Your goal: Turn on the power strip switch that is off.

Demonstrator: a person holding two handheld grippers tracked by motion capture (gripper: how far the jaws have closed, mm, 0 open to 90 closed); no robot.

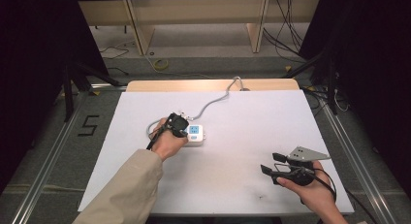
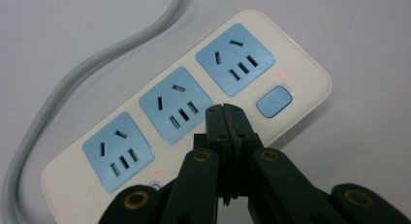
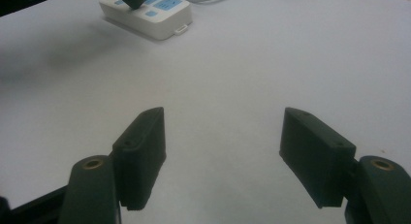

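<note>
- Where the high view begins at its left, a beige-sleeved forearm comes in from the bottom edge, and its hand carries the left black tongs (image 1: 180, 123).
- Left tongs, state: jaws pressed together with nothing between them; in the left gripper view the closed tips (image 2: 225, 111) stand over the strip's face, near the rounded blue switch button (image 2: 274, 101) and the middle socket. Whether the tips touch the plastic cannot be told.
- White plastic power strip (image 1: 198, 135) with three pale blue socket panels: lies flat on the white bench (image 1: 252, 122), left of the bench's centre, partly under the left tongs.
- Middle blue socket panel (image 2: 175, 105): just beside the closed tips.
- Two small red indicator lights (image 2: 279, 74): one beside the switch button, one at the strip's near edge.
- Grey round cable (image 1: 215, 100): runs from the strip in a loop at its left, then away toward the bench's far edge.
- Right black tongs (image 1: 272, 164) with grey three-cornered plate on top: held in the right hand near the bench's front right, well apart from the strip.
- Right tongs, state: jaws spread wide, nothing between them; bare bench surface lies under the gap (image 3: 223, 156).
</note>
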